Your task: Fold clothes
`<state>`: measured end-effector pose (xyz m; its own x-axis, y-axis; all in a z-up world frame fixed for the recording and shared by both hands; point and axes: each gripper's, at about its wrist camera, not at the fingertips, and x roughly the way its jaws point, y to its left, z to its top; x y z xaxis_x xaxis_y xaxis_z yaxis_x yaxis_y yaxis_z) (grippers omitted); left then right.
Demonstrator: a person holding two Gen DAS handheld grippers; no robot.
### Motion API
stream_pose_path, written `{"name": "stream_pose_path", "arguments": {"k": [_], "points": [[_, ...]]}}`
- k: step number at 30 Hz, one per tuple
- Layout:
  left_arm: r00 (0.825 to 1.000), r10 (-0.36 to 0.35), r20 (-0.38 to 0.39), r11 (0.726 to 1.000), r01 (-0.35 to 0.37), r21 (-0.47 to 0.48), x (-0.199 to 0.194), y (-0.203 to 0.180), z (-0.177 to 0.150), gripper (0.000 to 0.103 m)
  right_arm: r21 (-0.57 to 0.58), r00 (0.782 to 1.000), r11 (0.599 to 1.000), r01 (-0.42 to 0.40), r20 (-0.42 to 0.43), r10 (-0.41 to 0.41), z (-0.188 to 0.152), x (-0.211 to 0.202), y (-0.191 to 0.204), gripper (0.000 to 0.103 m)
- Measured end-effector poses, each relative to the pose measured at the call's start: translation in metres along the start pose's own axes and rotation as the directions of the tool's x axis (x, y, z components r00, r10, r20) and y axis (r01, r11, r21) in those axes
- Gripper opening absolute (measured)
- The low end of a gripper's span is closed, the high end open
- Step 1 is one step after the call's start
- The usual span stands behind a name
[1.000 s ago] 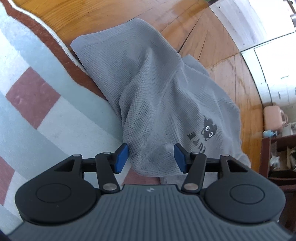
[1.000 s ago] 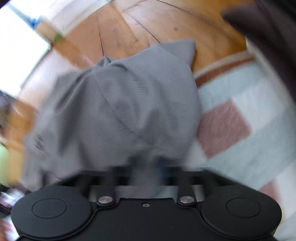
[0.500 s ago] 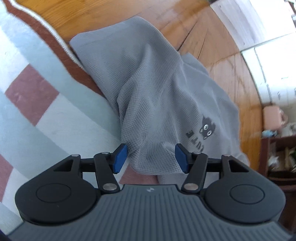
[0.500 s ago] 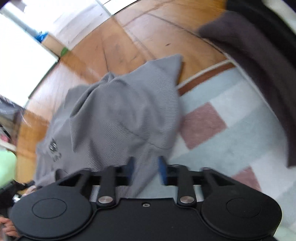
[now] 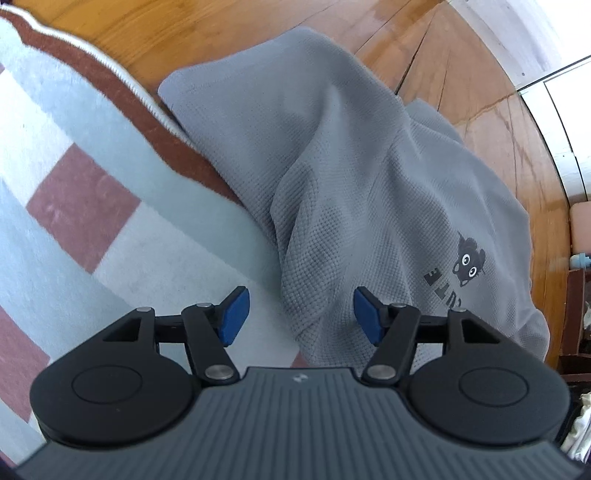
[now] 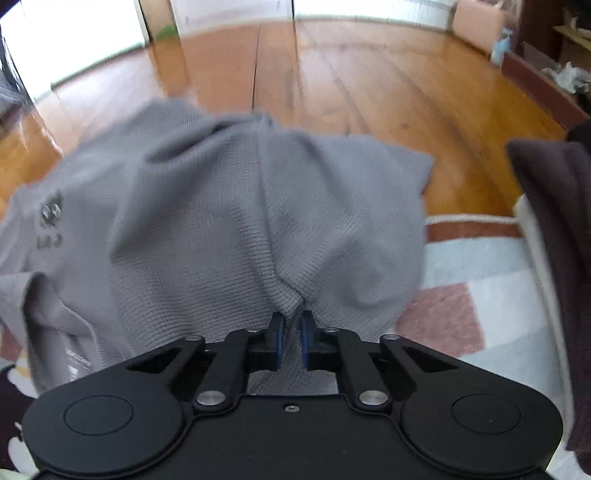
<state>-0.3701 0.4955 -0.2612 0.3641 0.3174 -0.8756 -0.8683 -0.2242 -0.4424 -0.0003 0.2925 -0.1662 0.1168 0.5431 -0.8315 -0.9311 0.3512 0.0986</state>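
A grey waffle-knit shirt point(image 5: 351, 166) with a small black cartoon print lies rumpled, half on the wooden floor and half on a checked rug point(image 5: 92, 147). My left gripper point(image 5: 300, 317) hovers open over the shirt's near edge; a fold of cloth lies between its blue pads point(image 5: 232, 317), which do not press on it. In the right wrist view the shirt point(image 6: 221, 221) bunches up toward my right gripper point(image 6: 291, 328). Its jaws are closing, almost together, and a ridge of grey cloth is pinched between the pads.
A dark brown garment point(image 6: 546, 221) is draped along the right edge of the rug point(image 6: 480, 277). Bare wooden floor point(image 6: 369, 92) stretches beyond the shirt. A dark wooden shelf point(image 6: 535, 74) and a pink box point(image 6: 476, 22) stand at the far right.
My right gripper opened off the cloth, swung to face the shirt squarely, and has closed on a new ridge. The left gripper stays open over the shirt's edge, barely moved.
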Motion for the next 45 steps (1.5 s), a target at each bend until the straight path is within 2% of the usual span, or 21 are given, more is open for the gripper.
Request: {"name": "stream_pose_path", "arguments": {"k": [3,4,6,9,14,16,17,19,23,25,26,28,29,31,32,33,35,36,41,43,45], "points": [[0.999,-0.017,0.031,0.999,0.015,0.034,-0.01,-0.003,0.001,0.027,0.144,0.994,0.987,-0.072,0.097,0.058,-0.01,-0.054,-0.034,0.009],[0.999,-0.03,0.04,0.999,0.028,0.038,-0.013,-0.003,0.001,0.025,0.158,0.994,0.985,-0.073,0.092,0.059,-0.013,-0.06,-0.043,0.009],[0.997,-0.058,0.055,0.997,0.055,0.045,-0.021,-0.003,0.001,0.025,0.185,0.995,0.98,-0.07,0.08,0.056,-0.019,-0.07,-0.061,0.01],[0.991,-0.13,0.022,0.991,0.13,0.015,-0.024,0.001,-0.001,0.025,0.23,0.999,0.972,0.051,-0.022,-0.047,-0.028,-0.048,-0.073,0.01],[0.978,-0.186,-0.096,0.98,0.177,-0.097,-0.006,0.017,-0.006,0.048,0.266,0.978,0.952,0.149,-0.179,-0.103,-0.032,-0.029,-0.066,0.017],[0.967,-0.218,-0.129,0.969,0.199,-0.145,0.0,0.021,-0.008,0.056,0.346,0.975,0.933,0.104,-0.219,-0.027,-0.031,-0.029,-0.078,0.026],[0.963,-0.229,-0.141,0.965,0.206,-0.161,0.003,0.021,-0.01,0.058,0.414,0.974,0.909,0.051,-0.222,0.046,-0.037,-0.031,-0.089,0.031],[0.964,-0.221,-0.149,0.968,0.197,-0.156,0.004,0.02,-0.012,0.064,0.583,0.953,0.81,-0.062,-0.206,0.221,-0.044,-0.028,-0.098,0.057],[0.965,-0.216,-0.146,0.967,0.191,-0.166,0.008,0.018,-0.014,0.083,0.836,0.859,0.52,-0.173,-0.131,0.495,-0.062,-0.01,-0.109,0.064],[0.964,-0.227,-0.137,0.963,0.202,-0.176,0.009,0.017,-0.014,0.083,0.887,0.82,0.432,-0.164,-0.121,0.559,-0.067,0.003,-0.106,0.068],[0.966,-0.225,-0.125,0.967,0.205,-0.152,0.007,0.015,-0.014,0.072,0.886,0.814,0.439,-0.15,-0.141,0.563,-0.065,0.009,-0.101,0.068],[0.974,-0.198,-0.107,0.979,0.191,-0.07,0.002,0.007,-0.014,0.01,0.853,0.82,0.498,-0.155,-0.17,0.547,-0.052,0.011,-0.088,0.072],[0.979,-0.181,-0.088,0.983,0.181,-0.013,-0.004,0.002,-0.015,0.009,0.83,0.825,0.533,-0.164,-0.181,0.535,-0.044,0.011,-0.081,0.072],[0.987,-0.158,-0.025,0.982,0.16,0.105,-0.023,-0.009,-0.018,0.006,0.749,0.844,0.625,-0.22,-0.175,0.507,-0.029,0.006,-0.066,0.037],[0.992,-0.12,0.031,0.975,0.112,0.192,-0.039,-0.015,-0.021,0.006,0.695,0.854,0.677,-0.244,-0.177,0.49,-0.022,0.003,-0.058,0.01],[0.993,-0.055,0.102,0.952,0.021,0.306,-0.056,-0.023,-0.027,0.006,0.61,0.868,0.75,-0.256,-0.196,0.456,-0.016,-0.006,-0.05,0.01],[0.967,0.021,0.255,0.852,-0.15,0.501,-0.09,-0.037,-0.047,0.007,0.464,0.887,0.839,-0.286,-0.203,0.414,-0.014,-0.03,-0.036,0.009],[0.966,0.008,0.259,0.837,-0.148,0.527,-0.099,-0.036,-0.05,0.007,0.418,0.884,0.855,-0.308,-0.208,0.42,-0.013,-0.039,-0.035,0.009],[0.992,0.005,0.125,0.844,-0.071,0.532,-0.082,-0.03,-0.042,0.007,0.26,0.888,0.927,-0.27,-0.304,0.344,-0.015,-0.038,-0.033,0.008],[0.994,0.005,0.106,0.844,-0.061,0.534,-0.076,-0.025,-0.034,0.007,0.2,0.912,0.948,-0.246,-0.284,0.297,-0.008,-0.032,-0.024,0.008],[0.985,-0.058,0.165,0.843,-0.04,0.537,-0.088,-0.034,-0.024,0.007,0.15,0.933,0.943,-0.298,-0.164,0.321,0.015,-0.051,-0.019,0.008]]}}
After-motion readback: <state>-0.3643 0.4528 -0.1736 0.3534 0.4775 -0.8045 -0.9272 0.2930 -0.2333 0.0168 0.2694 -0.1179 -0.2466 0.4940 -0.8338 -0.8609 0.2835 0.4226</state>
